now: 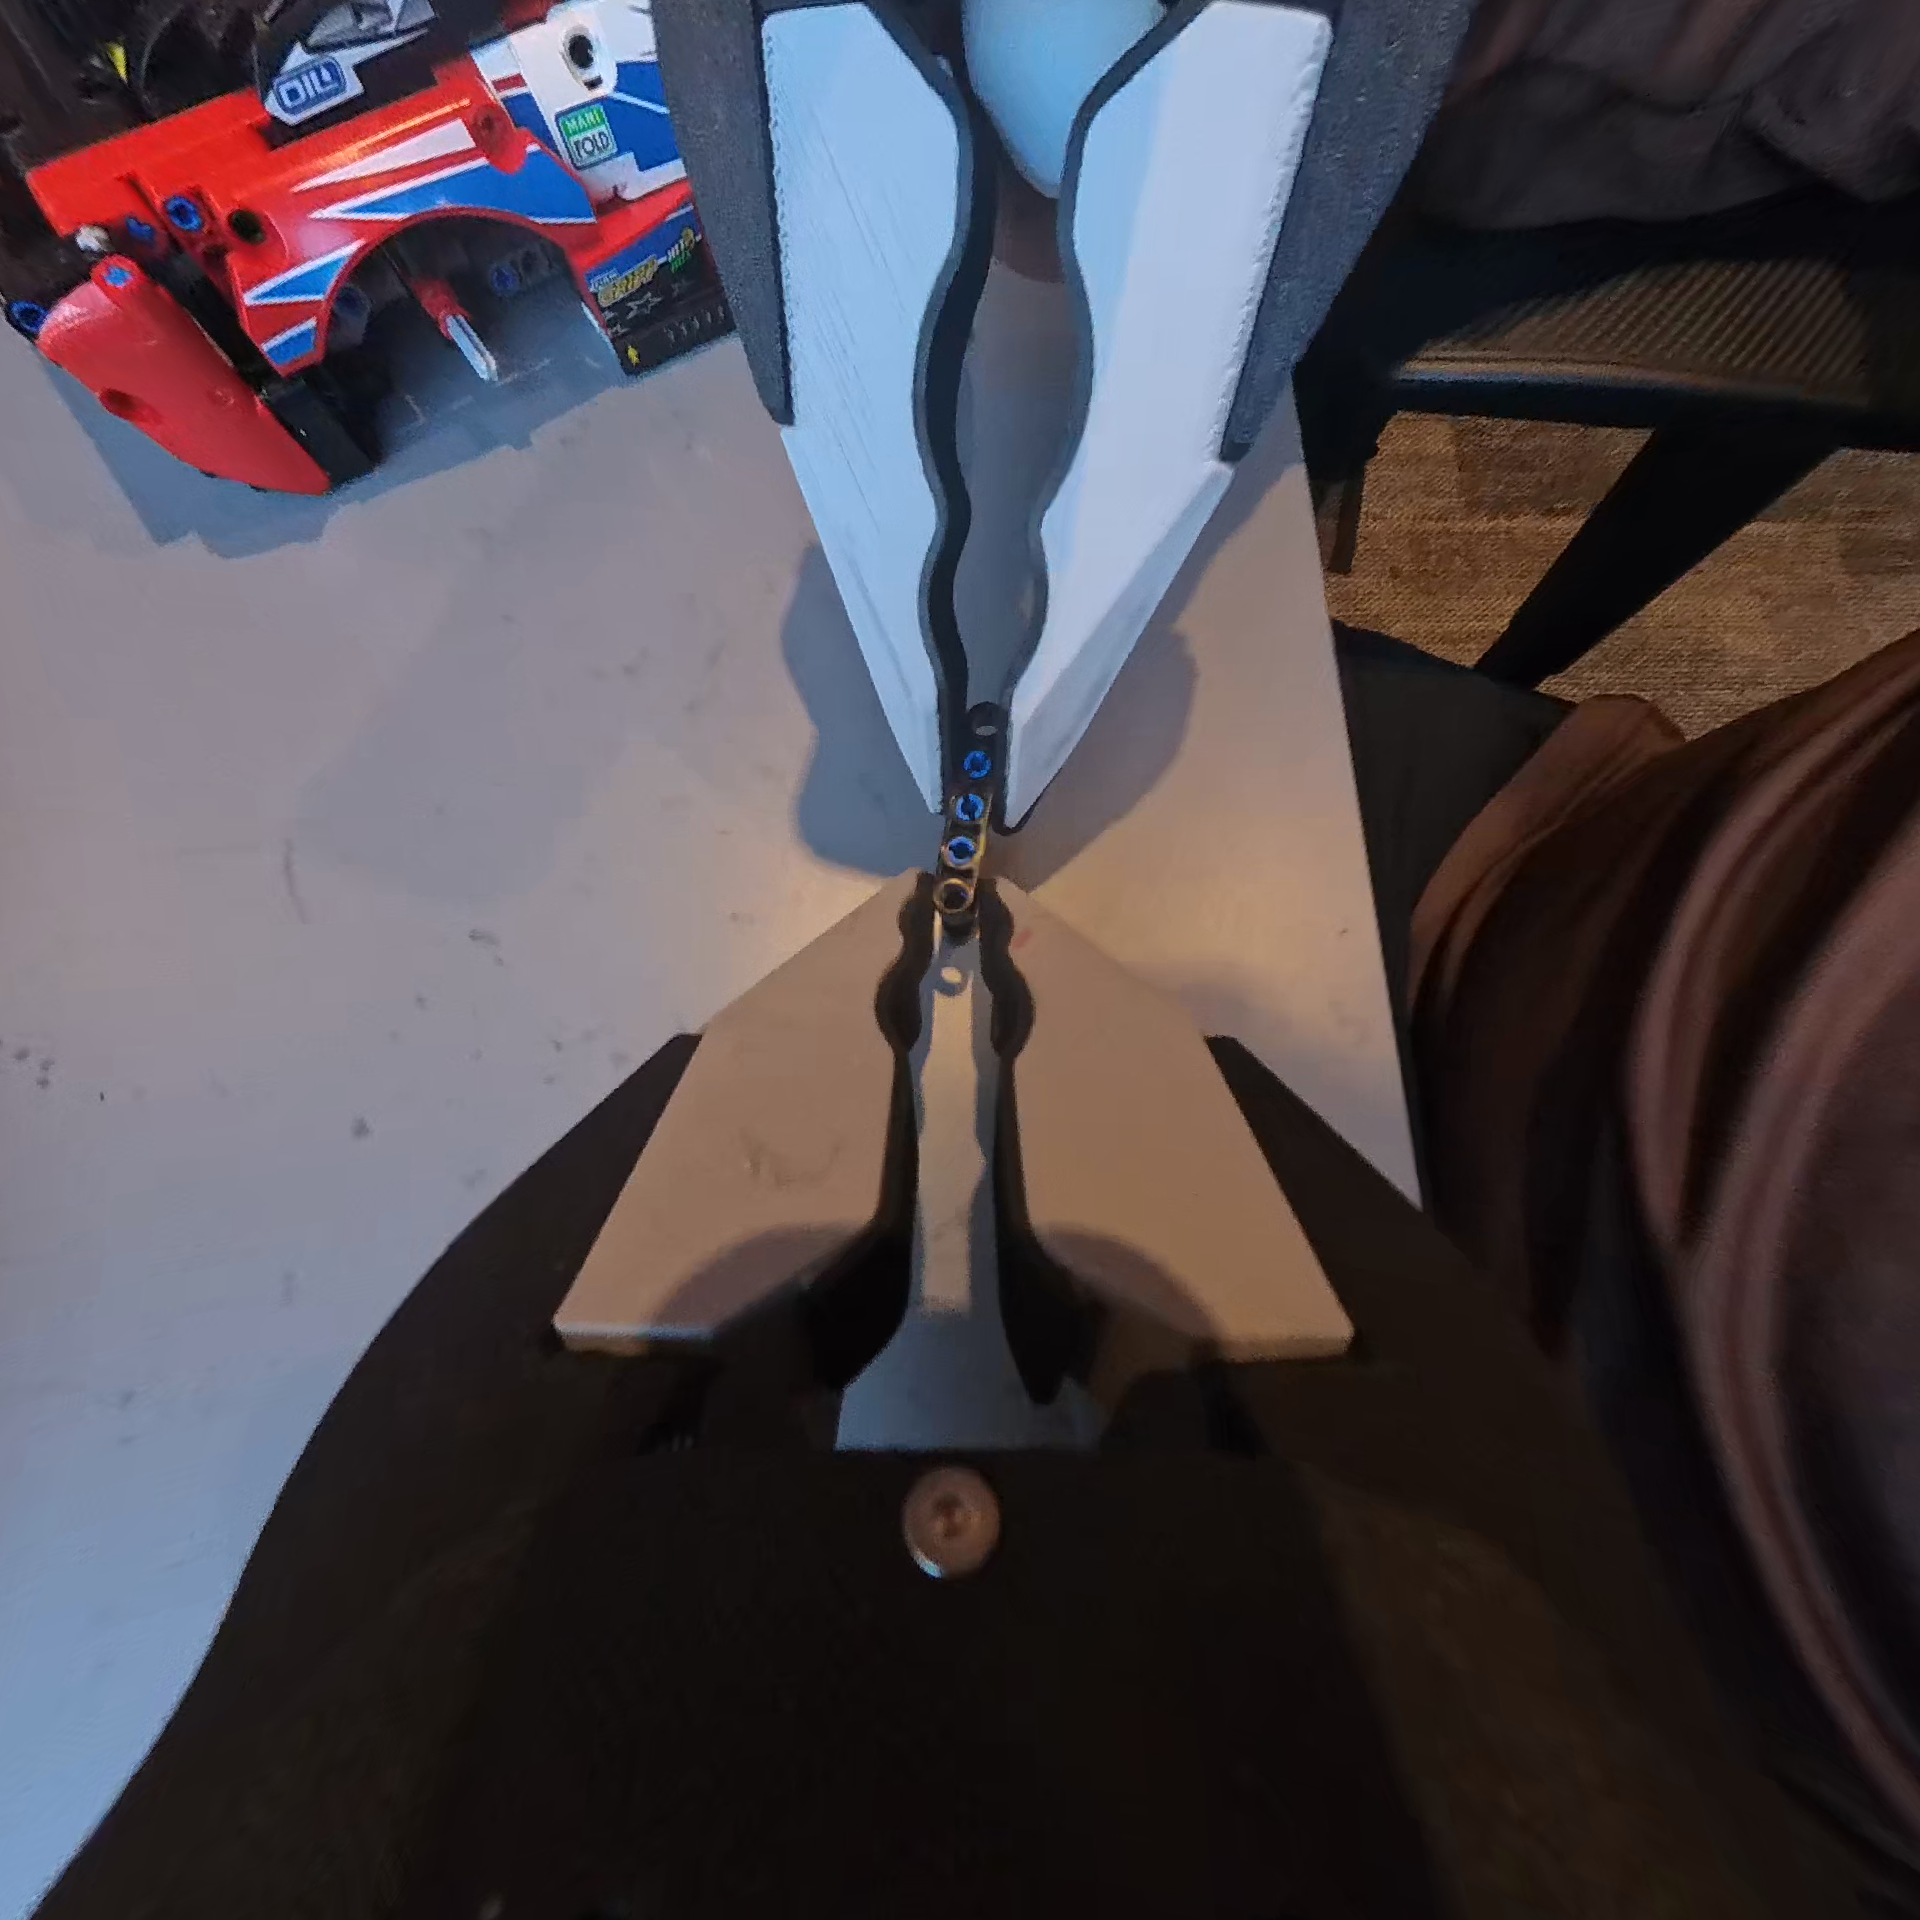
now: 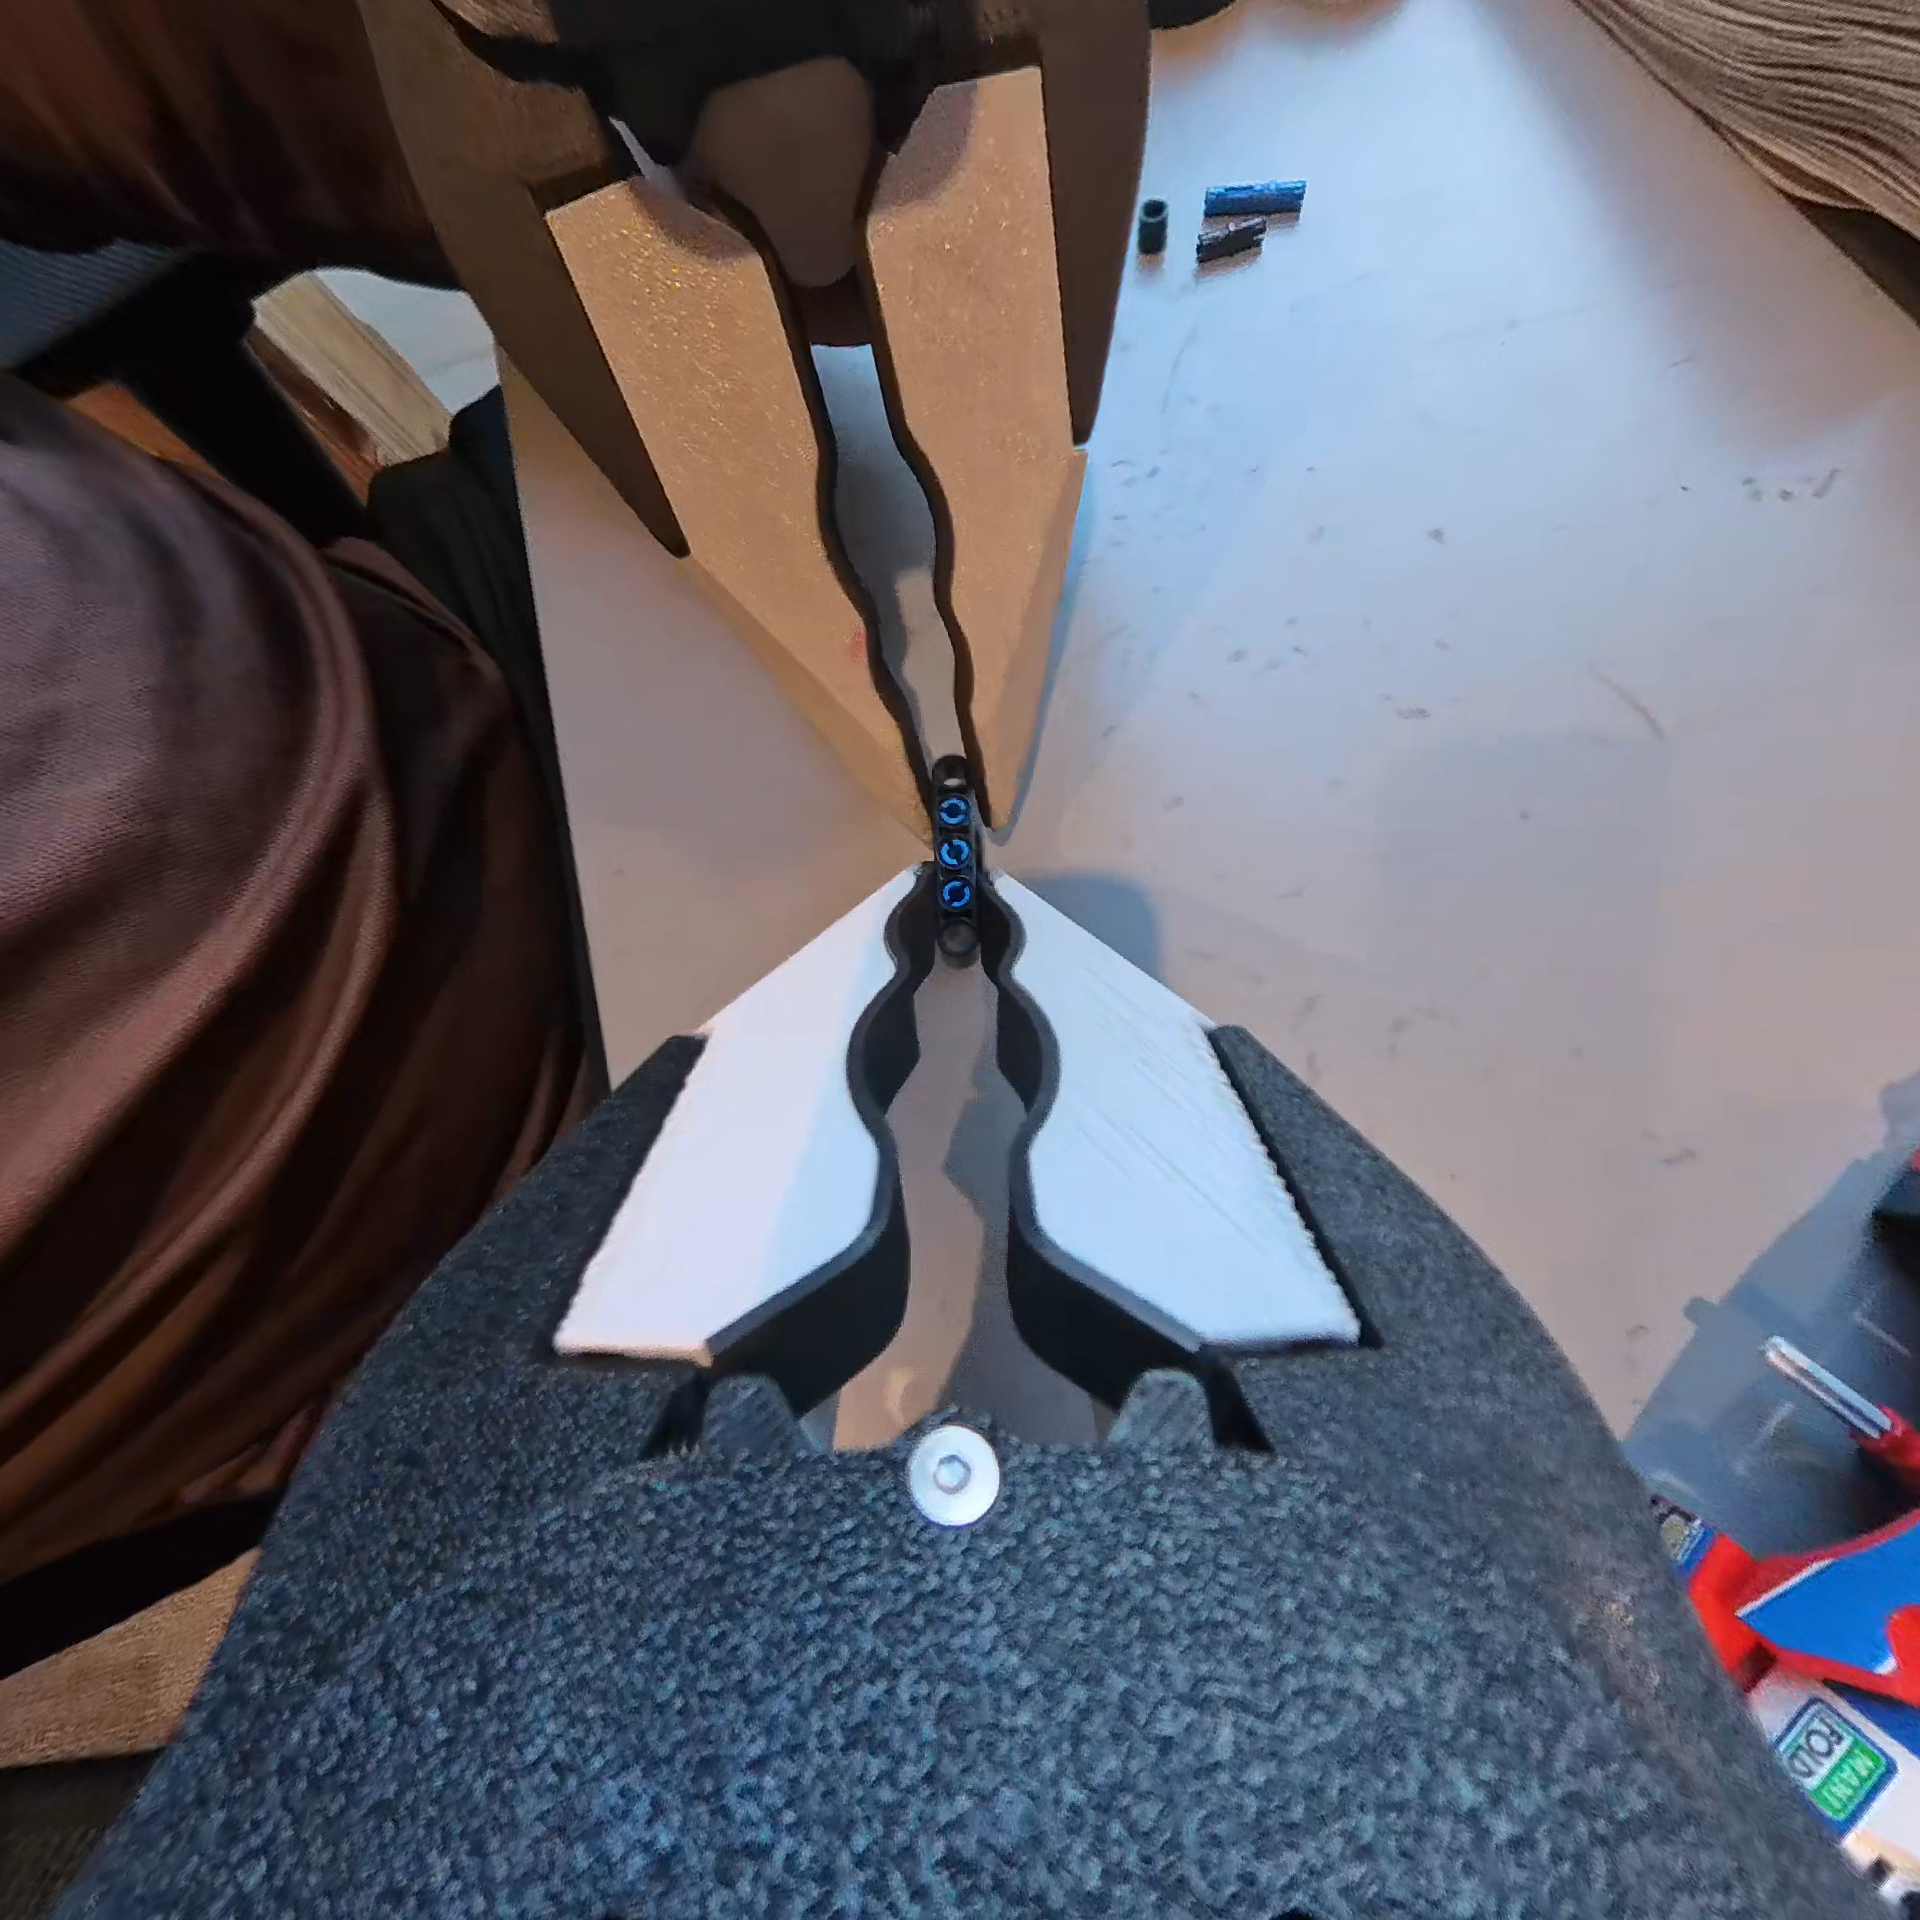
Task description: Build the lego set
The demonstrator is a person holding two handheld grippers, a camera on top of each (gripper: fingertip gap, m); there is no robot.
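Right at the tips of the left gripper [image 1: 954,914], there's a short black beam [image 1: 964,831] with blue pins in its holes, and the gripper's tan fingers are pinched down on its near end. The beam's long axis runs straight away from that gripper, pretty much in line with its fingers. At the far end the right gripper [image 1: 971,800], the white-fingered one, comes in nose to nose and is closed on the other end, so the beam bridges the two, held up over the pale table [image 1: 416,831]. Both are equally near; neither has to reach.

My guess is it's a handover or a regrip, so one side has to let go without twisting it. Further back on the left sits the red and blue car body [image 1: 343,249], well apart from the beam. From the right wrist view, a few loose pins [image 2: 1236,218] lie way off on the table.
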